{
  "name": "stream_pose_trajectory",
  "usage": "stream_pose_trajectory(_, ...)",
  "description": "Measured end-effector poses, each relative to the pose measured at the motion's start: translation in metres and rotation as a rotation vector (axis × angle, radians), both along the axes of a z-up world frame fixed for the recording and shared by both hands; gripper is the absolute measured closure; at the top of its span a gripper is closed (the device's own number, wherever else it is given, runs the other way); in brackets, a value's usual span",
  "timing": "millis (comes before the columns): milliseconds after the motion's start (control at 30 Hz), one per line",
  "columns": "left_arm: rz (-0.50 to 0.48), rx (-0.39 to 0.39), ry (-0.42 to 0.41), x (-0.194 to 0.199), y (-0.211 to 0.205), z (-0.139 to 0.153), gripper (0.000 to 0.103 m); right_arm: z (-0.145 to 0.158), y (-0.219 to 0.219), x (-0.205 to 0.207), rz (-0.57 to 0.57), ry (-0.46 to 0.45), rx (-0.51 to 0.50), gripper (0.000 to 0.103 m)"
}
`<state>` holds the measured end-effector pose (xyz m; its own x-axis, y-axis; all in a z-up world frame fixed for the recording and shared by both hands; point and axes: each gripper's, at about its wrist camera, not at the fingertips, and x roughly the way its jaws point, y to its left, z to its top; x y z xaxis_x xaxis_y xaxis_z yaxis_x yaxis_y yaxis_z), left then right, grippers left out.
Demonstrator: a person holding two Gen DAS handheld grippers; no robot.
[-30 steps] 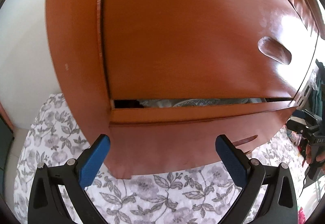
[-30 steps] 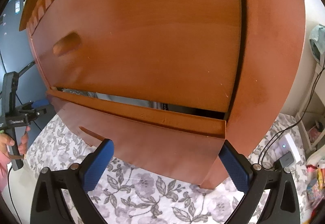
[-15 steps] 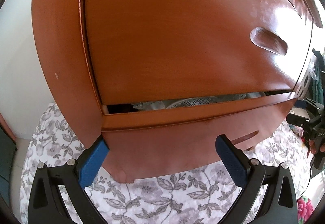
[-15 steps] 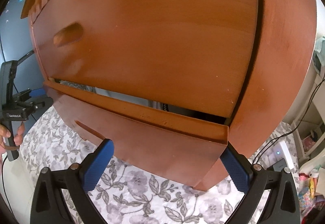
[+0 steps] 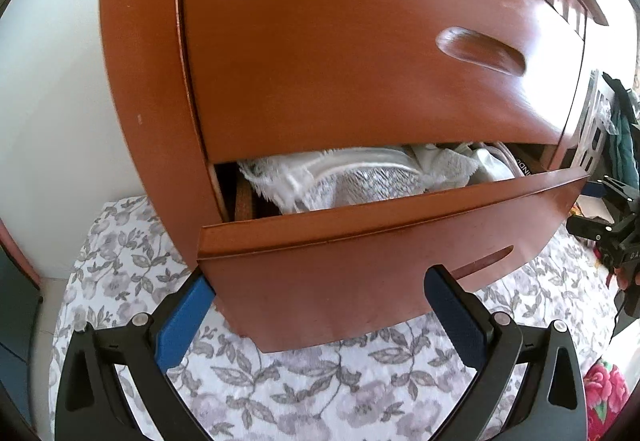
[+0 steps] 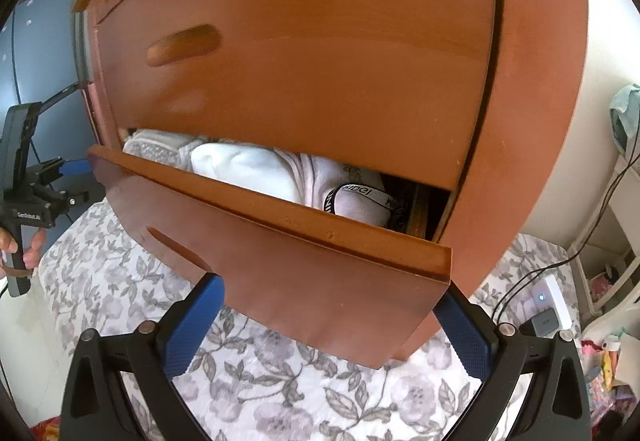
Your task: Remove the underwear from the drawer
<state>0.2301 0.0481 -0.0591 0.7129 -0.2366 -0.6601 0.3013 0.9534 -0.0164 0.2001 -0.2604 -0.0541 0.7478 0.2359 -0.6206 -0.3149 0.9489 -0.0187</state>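
Below the drawer front, the left gripper [image 5: 316, 305] is spread wide with nothing between its blue pads [image 5: 182, 321]. The right gripper [image 6: 328, 315] is just as wide apart and empty, flanking the drawer's [image 6: 280, 265] lower right corner. That drawer stands pulled partway out of the wooden dresser [image 6: 320, 41], and white underwear [image 6: 248, 169] lies heaped inside, one black-lettered waistband showing. Underneath spreads a floral sheet [image 5: 320, 393].
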Motion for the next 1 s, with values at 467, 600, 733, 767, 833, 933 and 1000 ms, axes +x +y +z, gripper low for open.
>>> stream_pose_trajectory(467, -0.009, 0.019, -0.001, -0.04, 0.006, -0.005, 0.0, -0.003, 0.005, -0.035, -0.001, -0.005, 0.018, 0.0)
stream_pose_trajectory(600, -0.012, 0.026, 0.004, -0.053, 0.008, -0.005, 0.0, -0.005, 0.005, -0.048, 0.002, -0.011, 0.015, 0.0)
stream_pose_trajectory(733, -0.012, 0.041, 0.002, -0.066, 0.007, -0.004, 0.0, -0.004, 0.003, -0.06, -0.001, -0.015, 0.026, 0.0)
stream_pose_trajectory(767, -0.012, 0.045, 0.002, -0.068, 0.007, -0.004, 0.0, -0.004, 0.003, -0.064, -0.002, -0.016, 0.029, 0.0)
stream_pose_trajectory(833, -0.01, 0.042, 0.006, -0.073, 0.009, -0.004, 0.0, -0.006, 0.0, -0.067, -0.005, -0.02, 0.031, 0.0)
stream_pose_trajectory(933, -0.006, 0.043, 0.017, -0.077, 0.009, -0.004, 0.0, -0.006, 0.0, -0.072, -0.012, -0.02, 0.038, 0.0)
stream_pose_trajectory(1000, -0.002, 0.047, 0.02, -0.08, 0.007, -0.005, 0.0, -0.006, -0.001, -0.073, -0.011, -0.019, 0.043, 0.0)
